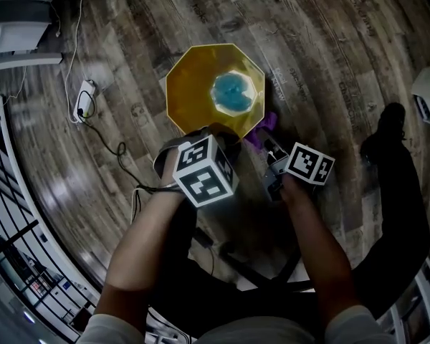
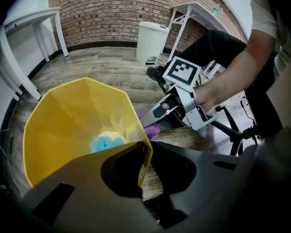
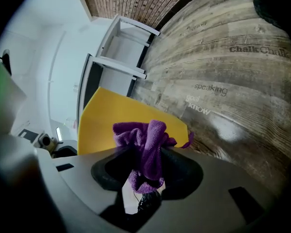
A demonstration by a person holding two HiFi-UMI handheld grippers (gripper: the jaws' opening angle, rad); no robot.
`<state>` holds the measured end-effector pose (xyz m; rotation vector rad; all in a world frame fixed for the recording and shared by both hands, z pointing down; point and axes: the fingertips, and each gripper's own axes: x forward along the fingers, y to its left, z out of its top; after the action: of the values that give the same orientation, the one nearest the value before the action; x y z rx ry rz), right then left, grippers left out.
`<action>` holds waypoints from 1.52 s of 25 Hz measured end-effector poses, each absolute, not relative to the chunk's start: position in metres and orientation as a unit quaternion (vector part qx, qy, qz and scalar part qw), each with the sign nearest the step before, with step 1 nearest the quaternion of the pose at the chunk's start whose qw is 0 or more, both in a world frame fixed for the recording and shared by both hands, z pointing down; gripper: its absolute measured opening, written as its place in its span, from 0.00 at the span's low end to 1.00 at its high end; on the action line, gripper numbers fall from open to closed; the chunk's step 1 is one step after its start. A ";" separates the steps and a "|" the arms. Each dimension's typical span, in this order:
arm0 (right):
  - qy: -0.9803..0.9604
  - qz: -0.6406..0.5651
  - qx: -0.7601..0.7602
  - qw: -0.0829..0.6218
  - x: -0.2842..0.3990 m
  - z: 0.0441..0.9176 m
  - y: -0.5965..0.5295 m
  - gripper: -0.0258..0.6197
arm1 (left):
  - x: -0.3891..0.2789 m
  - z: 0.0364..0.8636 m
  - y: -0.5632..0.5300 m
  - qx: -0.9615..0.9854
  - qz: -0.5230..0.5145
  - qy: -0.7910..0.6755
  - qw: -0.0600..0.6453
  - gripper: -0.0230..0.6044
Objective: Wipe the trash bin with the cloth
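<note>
A yellow octagonal trash bin (image 1: pixel 213 88) stands on the wood floor, with something blue (image 1: pixel 233 92) at its bottom. My left gripper (image 2: pixel 144 149) is shut on the bin's near rim (image 2: pixel 146 152), the thin yellow wall pinched between its jaws. My right gripper (image 3: pixel 148 152) is shut on a bunched purple cloth (image 3: pixel 146 144), held against the bin's outer wall (image 3: pixel 116 118). In the head view the cloth (image 1: pixel 261 129) shows at the bin's right side, just ahead of the right gripper (image 1: pixel 272 153). In the left gripper view the cloth (image 2: pixel 150 130) sits beside the rim.
A white pedal bin (image 2: pixel 151 41) and white table legs (image 2: pixel 39 33) stand by the brick wall. A power strip with cable (image 1: pixel 84 99) lies on the floor left of the yellow bin. A black stool base (image 2: pixel 233 130) stands near the person's legs.
</note>
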<state>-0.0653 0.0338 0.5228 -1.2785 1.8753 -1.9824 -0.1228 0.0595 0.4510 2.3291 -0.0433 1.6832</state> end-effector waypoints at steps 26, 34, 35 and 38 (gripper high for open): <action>0.567 -0.652 -0.483 -0.140 -0.054 0.689 0.000 0.29 | -0.113 0.448 0.060 0.808 0.570 -0.031 0.146 0.11; 0.592 -0.639 -0.474 -0.127 -0.033 0.649 0.016 0.29 | -0.117 0.445 0.060 0.823 0.561 -0.027 0.089 0.15; 0.594 -0.639 -0.473 -0.123 -0.029 0.643 0.019 0.29 | -0.119 0.444 0.061 0.823 0.562 -0.025 0.080 0.19; 0.602 -0.634 -0.473 -0.113 -0.020 0.621 0.025 0.30 | -0.129 0.437 0.056 0.819 0.573 -0.020 0.027 0.25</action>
<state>-0.0200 0.0247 0.6205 -1.6032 2.0403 -2.1481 -0.1286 0.0563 0.4369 2.5296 -0.0627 1.7707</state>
